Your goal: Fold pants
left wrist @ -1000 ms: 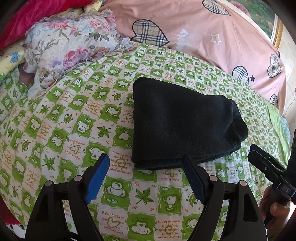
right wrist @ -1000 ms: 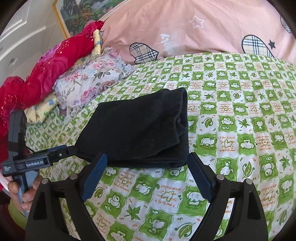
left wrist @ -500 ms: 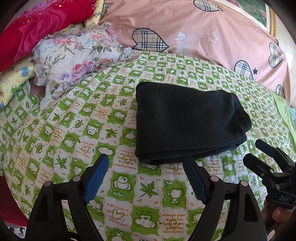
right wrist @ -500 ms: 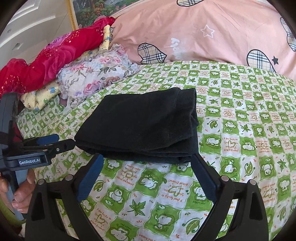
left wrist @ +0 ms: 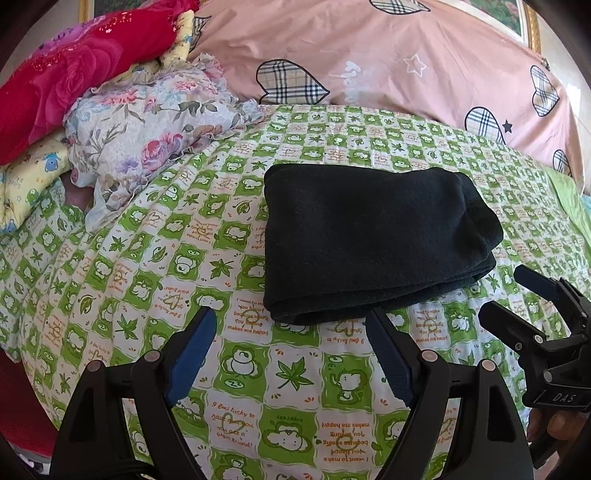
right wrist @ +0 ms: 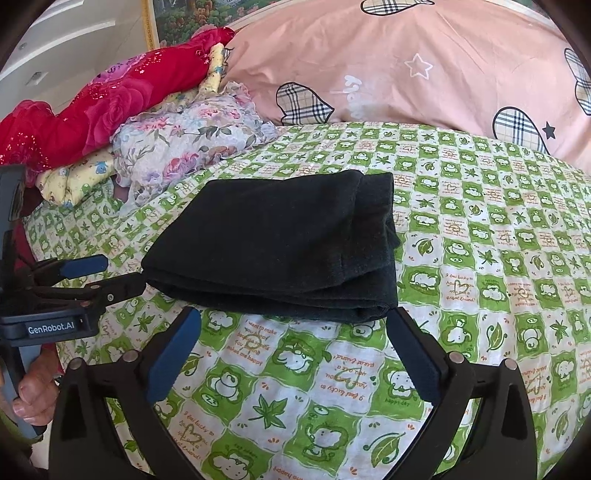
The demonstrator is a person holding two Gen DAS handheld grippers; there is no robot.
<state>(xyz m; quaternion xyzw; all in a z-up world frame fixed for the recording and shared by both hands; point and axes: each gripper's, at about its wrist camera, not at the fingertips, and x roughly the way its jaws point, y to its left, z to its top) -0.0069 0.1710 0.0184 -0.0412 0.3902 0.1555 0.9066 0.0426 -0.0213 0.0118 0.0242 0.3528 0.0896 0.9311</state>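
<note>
The black pants (left wrist: 369, 236) lie folded into a compact rectangle on the green checked bedsheet (left wrist: 147, 258); they also show in the right wrist view (right wrist: 280, 243). My left gripper (left wrist: 291, 321) is open and empty, just in front of the pants' near edge. My right gripper (right wrist: 295, 317) is open and empty, also just short of the near edge. The right gripper appears at the right of the left wrist view (left wrist: 517, 295), and the left gripper at the left of the right wrist view (right wrist: 114, 273). Neither touches the pants.
A pink quilt with plaid hearts (left wrist: 388, 62) lies along the far side. A floral pillow (left wrist: 155, 122), a red rose blanket (left wrist: 74, 74) and a yellow cloth (left wrist: 29, 184) are piled at the far left. A framed picture (right wrist: 192, 14) hangs behind.
Both grippers have drawn back a little from the folded pants and tilted up. The pants have not moved.
</note>
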